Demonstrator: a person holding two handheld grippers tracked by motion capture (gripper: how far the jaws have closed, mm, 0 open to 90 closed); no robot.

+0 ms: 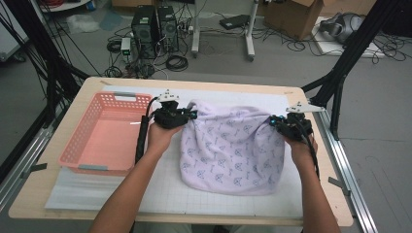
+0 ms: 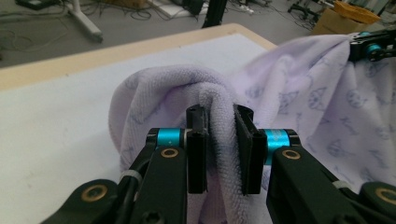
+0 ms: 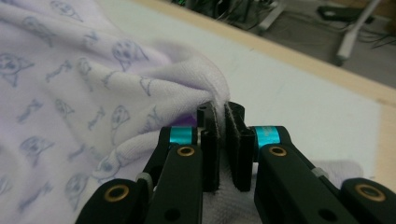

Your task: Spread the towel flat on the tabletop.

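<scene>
No readable text, labels or numbers.

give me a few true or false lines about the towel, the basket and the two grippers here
1. The left gripper is shut on the towel. True: a thick fold sits pinched between its fingers.
2. The right gripper is open and clear of the towel. False: it is shut on a towel edge.
3. The towel lies inside the pink basket. False: it rests on the white mat, right of the basket.
4. The towel is lilac with a small printed pattern. True.
5. The basket stands on the person's left side of the table. True.
</scene>
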